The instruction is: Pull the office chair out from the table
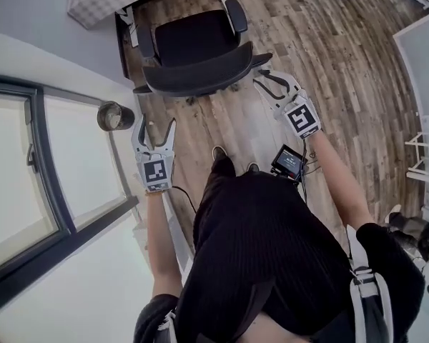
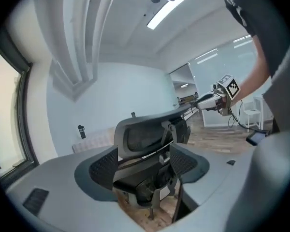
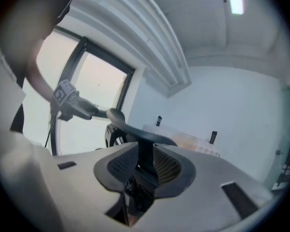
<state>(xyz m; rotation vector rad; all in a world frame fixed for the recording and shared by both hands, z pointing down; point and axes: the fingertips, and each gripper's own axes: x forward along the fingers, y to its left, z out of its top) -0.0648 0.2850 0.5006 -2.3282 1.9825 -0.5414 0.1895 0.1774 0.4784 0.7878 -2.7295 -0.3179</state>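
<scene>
On the wood floor [image 1: 329, 63], the office chair [image 1: 196, 45] stands just beside the bench [image 1: 93, 2], seat clear of it; I judge the pull largely done. It is black, with a curved backrest [image 1: 200, 77] and two armrests. My left gripper [image 1: 156, 123] jaws stand wide apart, empty. My right gripper [image 1: 267, 79] jaws stand partly apart near the backrest's end, clamping nothing.

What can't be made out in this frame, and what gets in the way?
Right gripper: in the right gripper view its jaws flank the backrest edge of the office chair; whether the pads press on it is unclear.
Chair wheels: head view, mostly under the seat.
Table: cut off by the head view's top edge.
Small screen at the person's waist: head view, too small to read.
</scene>
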